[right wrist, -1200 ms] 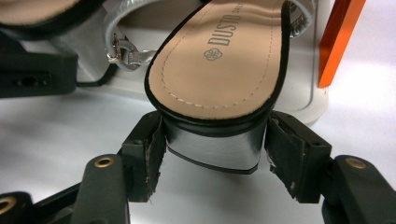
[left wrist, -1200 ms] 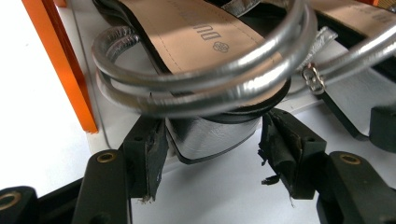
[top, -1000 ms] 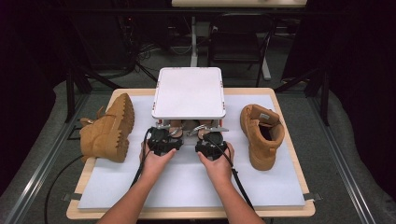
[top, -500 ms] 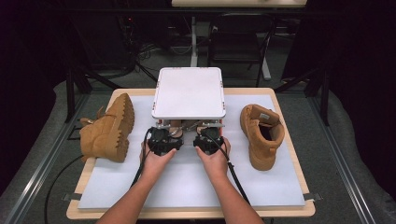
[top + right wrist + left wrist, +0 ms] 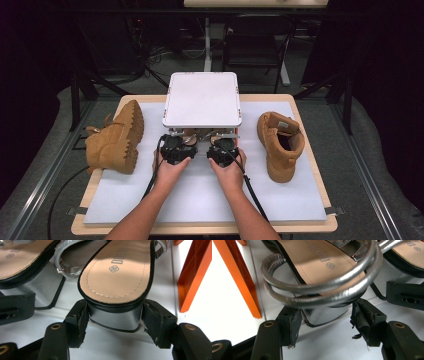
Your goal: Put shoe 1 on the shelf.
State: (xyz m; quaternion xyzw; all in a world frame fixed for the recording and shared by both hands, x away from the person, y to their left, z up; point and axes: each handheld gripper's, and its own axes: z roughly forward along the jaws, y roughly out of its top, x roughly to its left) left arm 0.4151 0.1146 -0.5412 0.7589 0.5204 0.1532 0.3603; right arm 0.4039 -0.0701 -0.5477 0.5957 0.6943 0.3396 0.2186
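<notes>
On the table (image 5: pixel 200 200), far left, a tan boot (image 5: pixel 114 137) lying on its side, sole up. Next, under the white stand (image 5: pixel 201 98) at centre, the left tool (image 5: pixel 324 322), spread around the block heel of the left silver sandal (image 5: pixel 317 262), pads just beside the heel with a thin gap each side. Close beside it, the right tool (image 5: pixel 115 322), pinching the heel of the right silver sandal (image 5: pixel 120 272), both pads against its sides. Both sandals on the white floor of the stand, between orange posts (image 5: pixel 192 277). Far right, a second tan boot (image 5: pixel 280 142), standing upright.
</notes>
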